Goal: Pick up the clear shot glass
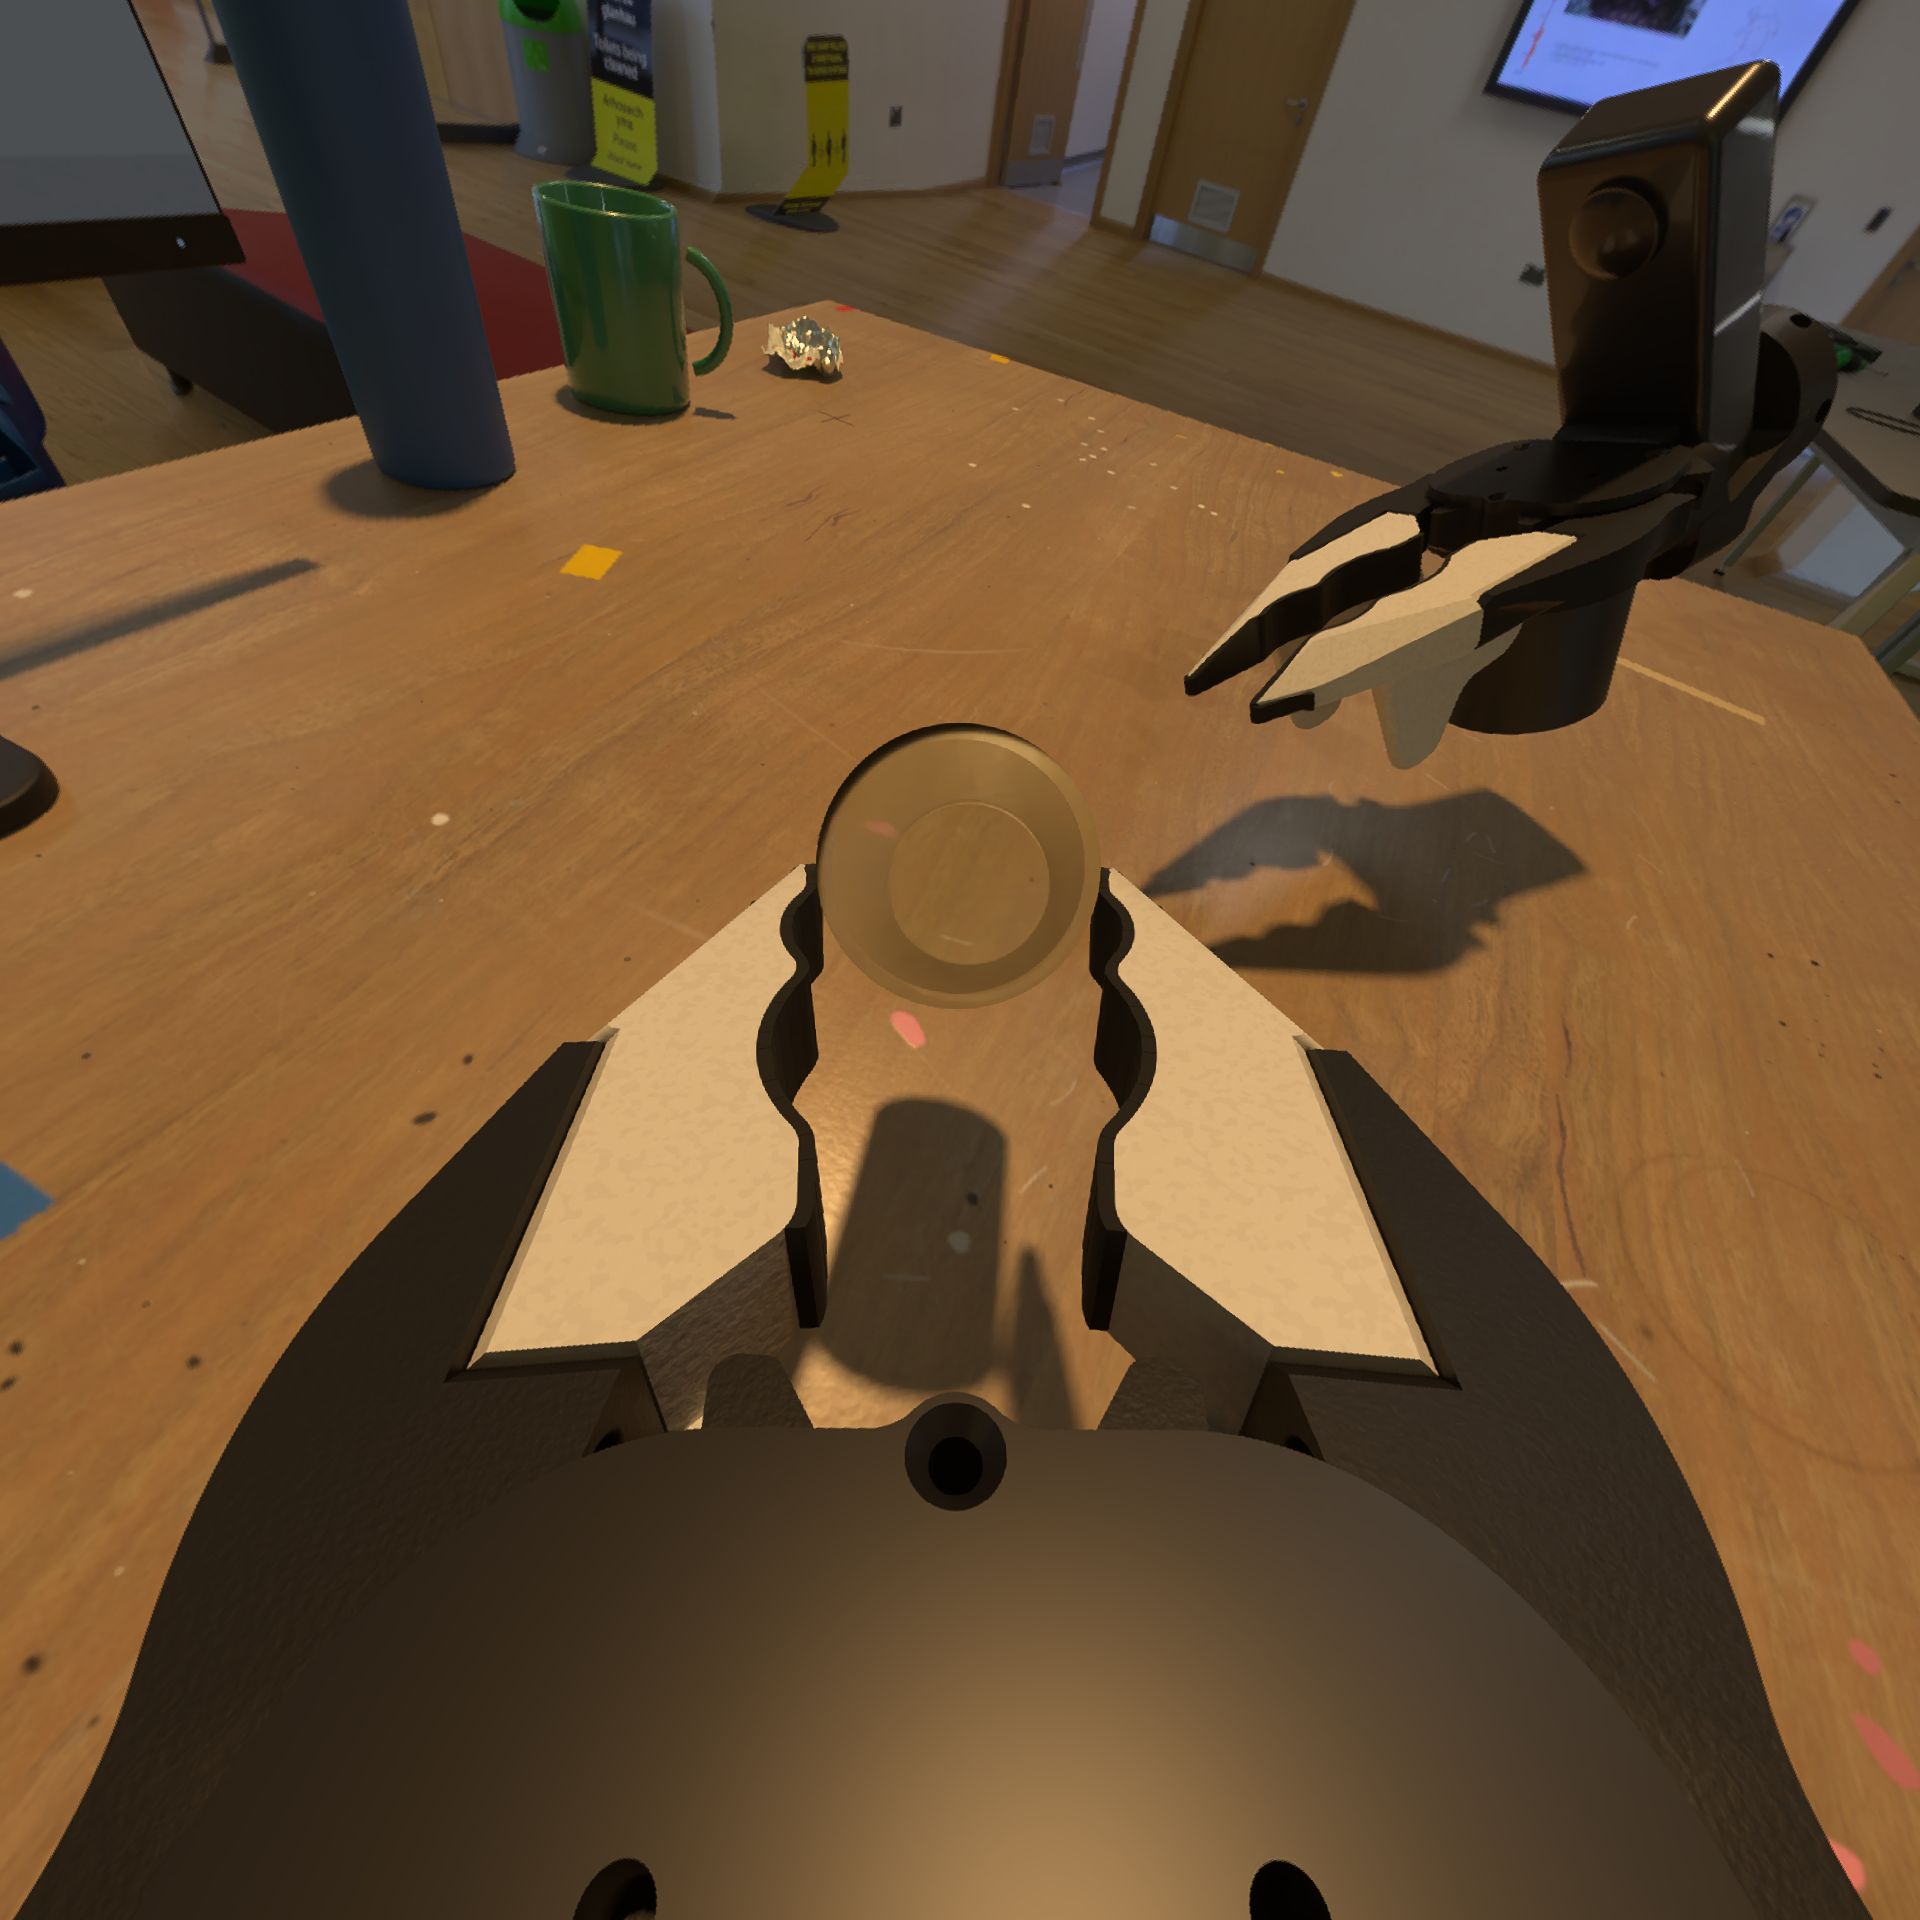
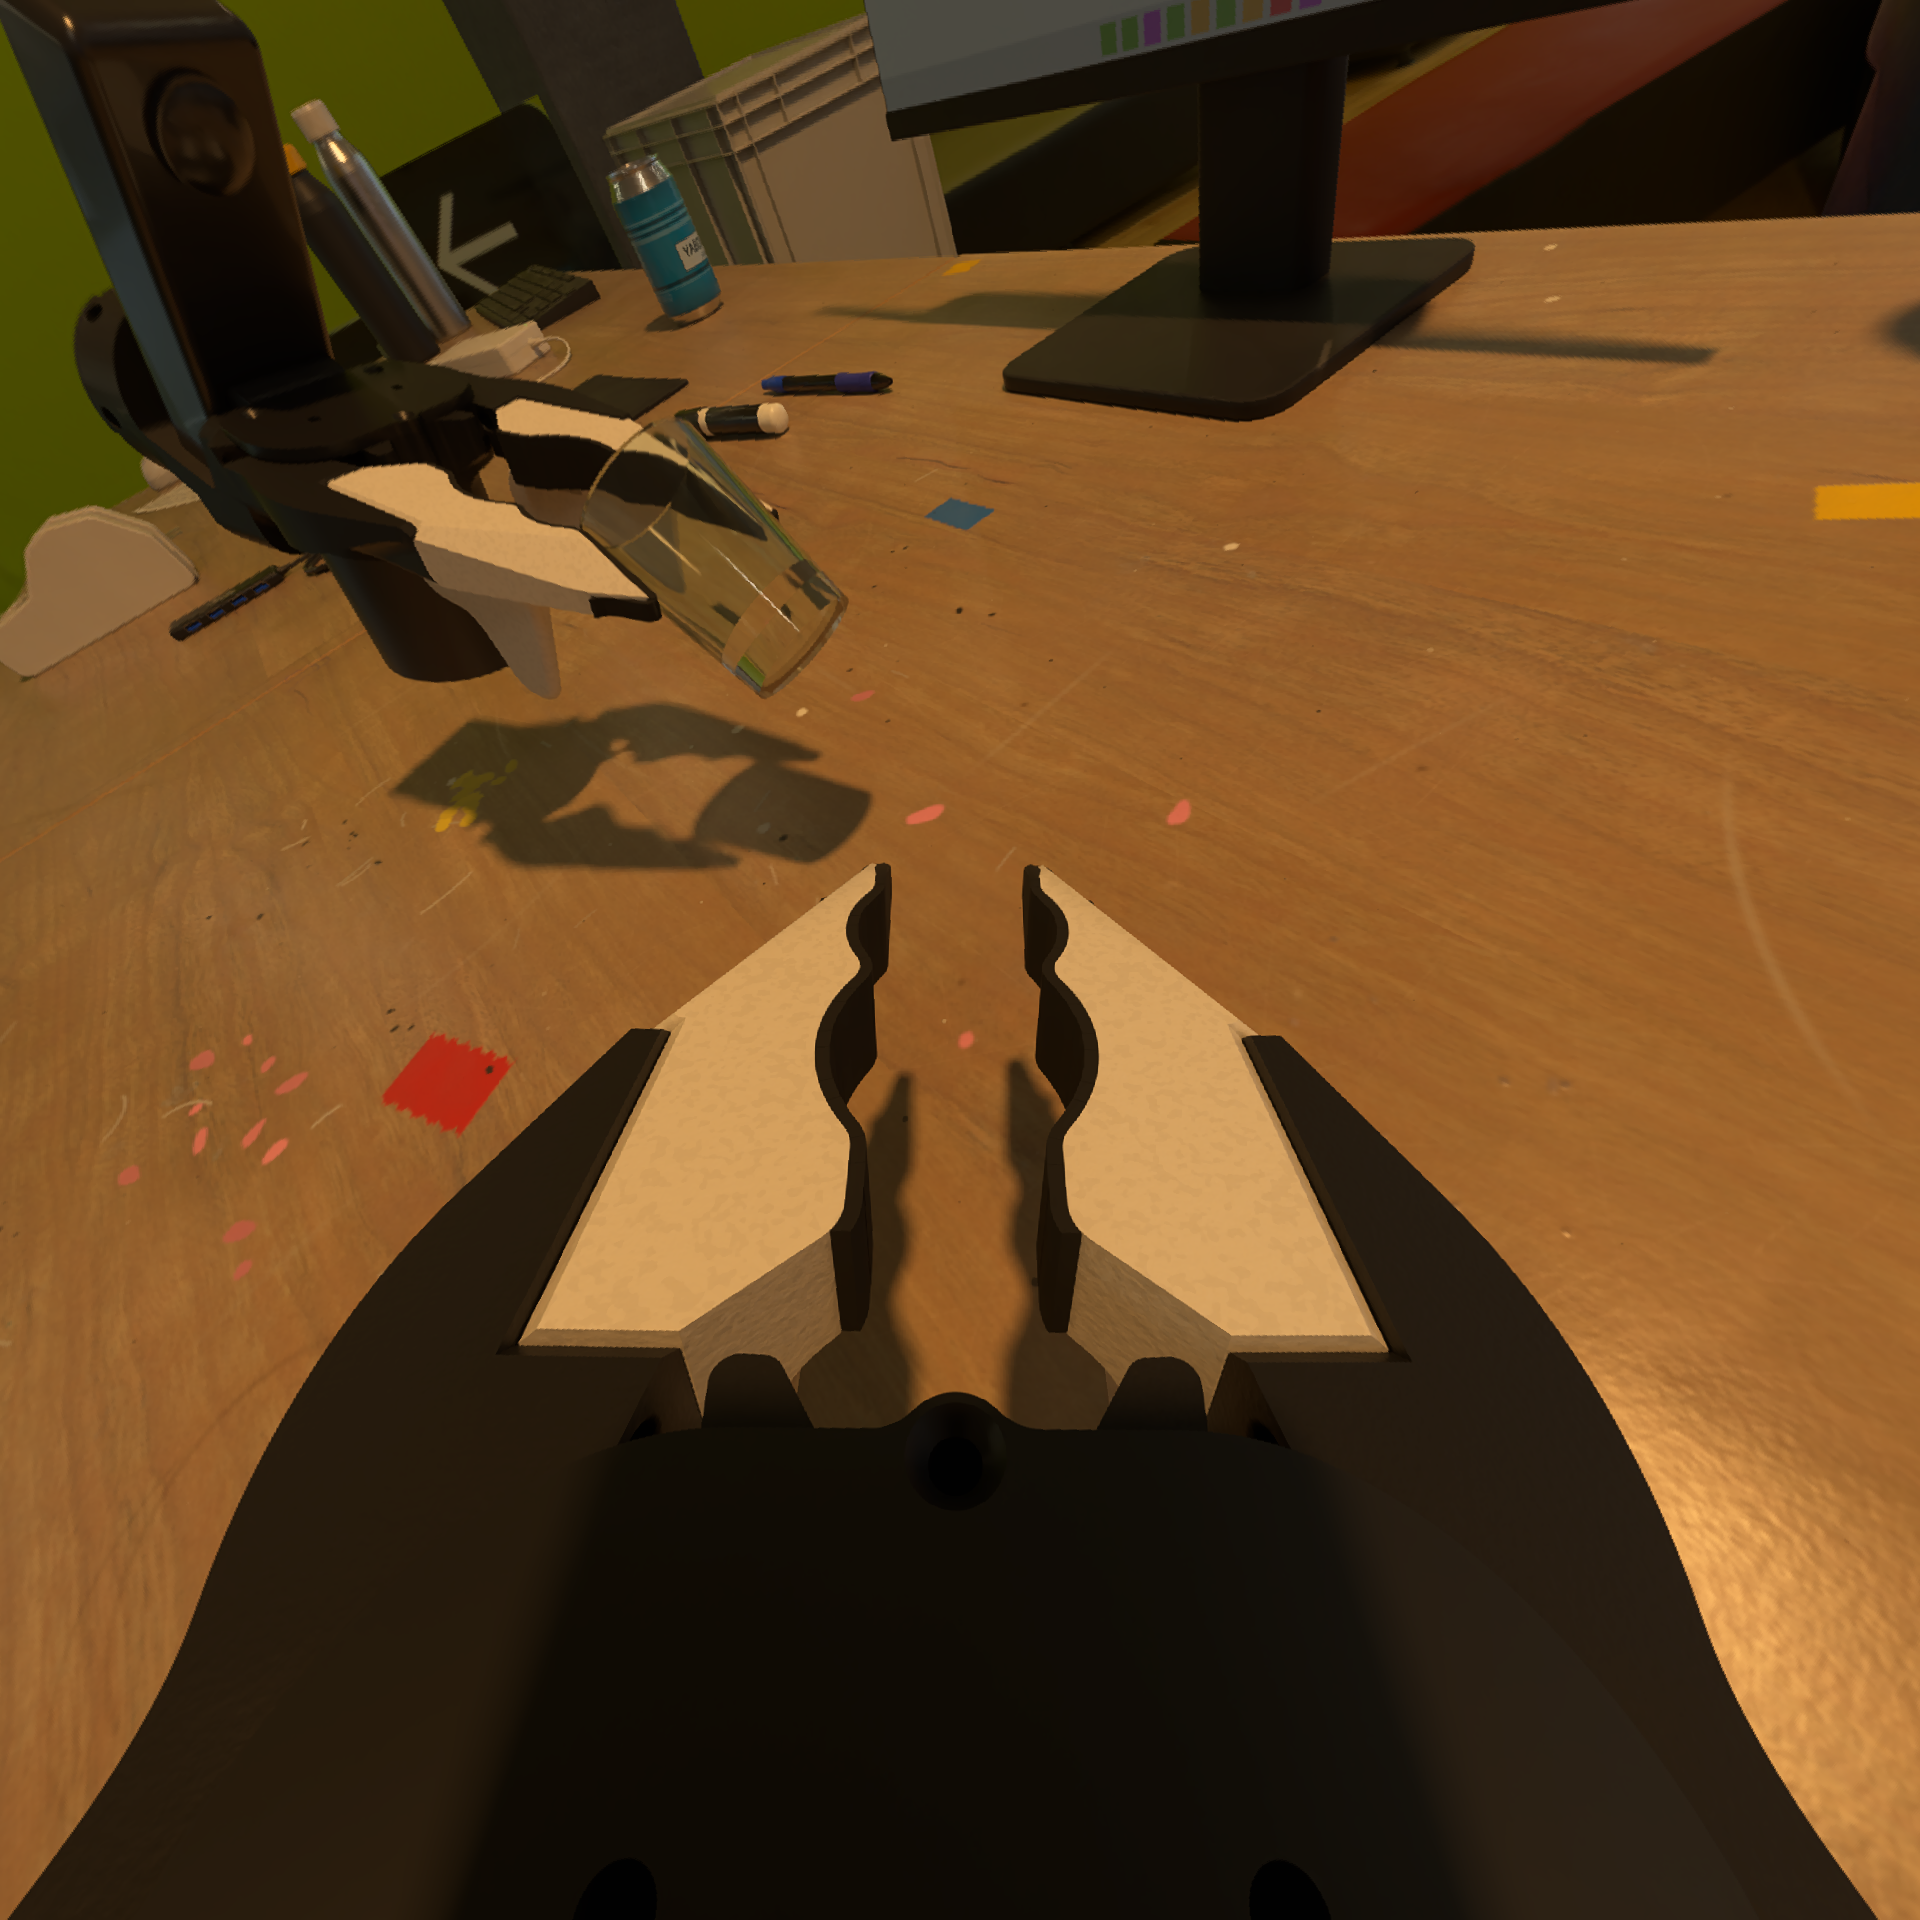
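The clear shot glass [image 1: 956, 868] is held between my left gripper's [image 1: 956, 875] fingertips, its mouth facing the camera. It hangs above the wooden table [image 1: 468, 883], with its shadow below. In the right wrist view the glass [image 2: 727, 592] is tilted, base pointing down and away from the left gripper [image 2: 670, 551], clear of the tabletop. My right gripper [image 2: 956, 873] is empty, with a narrow gap between its fingers, low over the table. It also shows at the right of the left wrist view [image 1: 1226, 696], apart from the glass.
A green mug [image 1: 623, 301], a blue column [image 1: 384, 260] and crumpled foil [image 1: 805, 346] stand at the far side. A monitor stand [image 2: 1247, 322], a blue can [image 2: 670, 244], two markers [image 2: 826, 382], bottles [image 2: 384, 229] and a keyboard [image 2: 535, 294] lie beyond the left gripper.
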{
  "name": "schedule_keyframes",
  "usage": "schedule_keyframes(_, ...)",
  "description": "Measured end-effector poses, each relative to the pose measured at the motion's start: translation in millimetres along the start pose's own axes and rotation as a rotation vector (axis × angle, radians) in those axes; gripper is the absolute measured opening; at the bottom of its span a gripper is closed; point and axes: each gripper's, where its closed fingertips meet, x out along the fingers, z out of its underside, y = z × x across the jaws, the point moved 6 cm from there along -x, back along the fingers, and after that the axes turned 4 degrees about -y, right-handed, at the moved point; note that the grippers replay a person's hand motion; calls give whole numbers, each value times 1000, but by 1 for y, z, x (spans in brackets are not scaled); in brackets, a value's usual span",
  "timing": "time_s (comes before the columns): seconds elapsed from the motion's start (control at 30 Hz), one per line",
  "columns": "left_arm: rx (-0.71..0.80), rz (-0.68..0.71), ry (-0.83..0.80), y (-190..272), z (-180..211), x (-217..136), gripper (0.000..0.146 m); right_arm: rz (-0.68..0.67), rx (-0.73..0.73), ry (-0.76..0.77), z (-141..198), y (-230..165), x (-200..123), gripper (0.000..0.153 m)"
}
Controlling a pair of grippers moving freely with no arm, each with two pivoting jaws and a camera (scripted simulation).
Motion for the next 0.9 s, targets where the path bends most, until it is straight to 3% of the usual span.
schedule_keyframes(0.9,-9,17,2,1,16,3,52,-39,59,11,-2,1,0,26)
